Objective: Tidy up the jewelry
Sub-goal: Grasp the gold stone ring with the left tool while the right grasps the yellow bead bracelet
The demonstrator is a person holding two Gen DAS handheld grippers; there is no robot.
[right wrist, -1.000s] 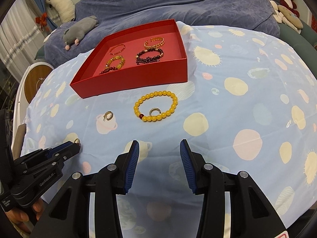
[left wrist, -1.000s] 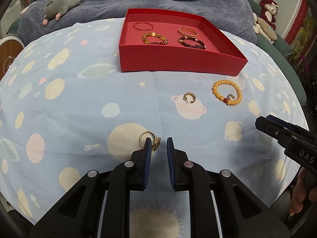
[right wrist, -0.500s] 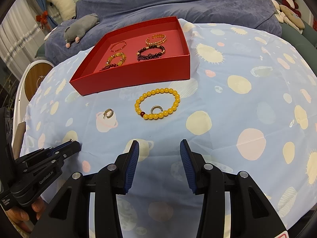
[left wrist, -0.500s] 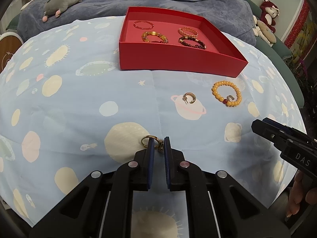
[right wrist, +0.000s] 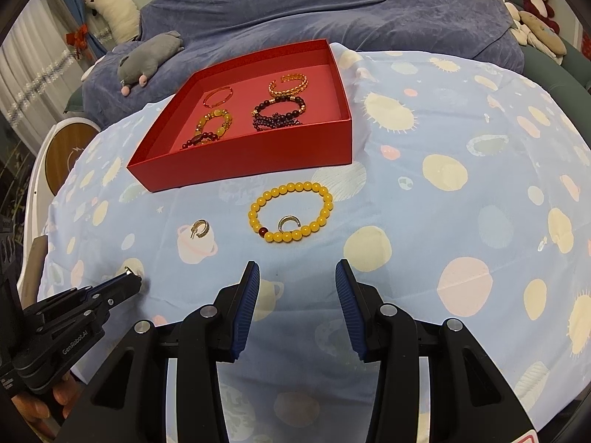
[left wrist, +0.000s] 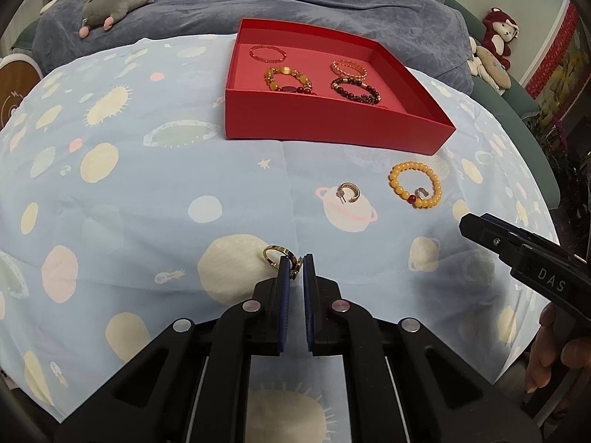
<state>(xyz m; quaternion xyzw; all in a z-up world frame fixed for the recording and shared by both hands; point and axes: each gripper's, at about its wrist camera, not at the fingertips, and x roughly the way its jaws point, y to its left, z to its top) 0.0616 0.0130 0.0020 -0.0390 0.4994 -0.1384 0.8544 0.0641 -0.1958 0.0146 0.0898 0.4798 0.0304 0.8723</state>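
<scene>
The right gripper hangs over the planet-print cloth with its blue-padded jaws spread wide and nothing between them. Just beyond it lies a yellow bead bracelet with a small silver ring inside its loop. To the left sits a gold hoop earring. Farther back stands the red tray, holding several bracelets. At the near left edge the left gripper reaches in, its tip touching the cloth
</scene>
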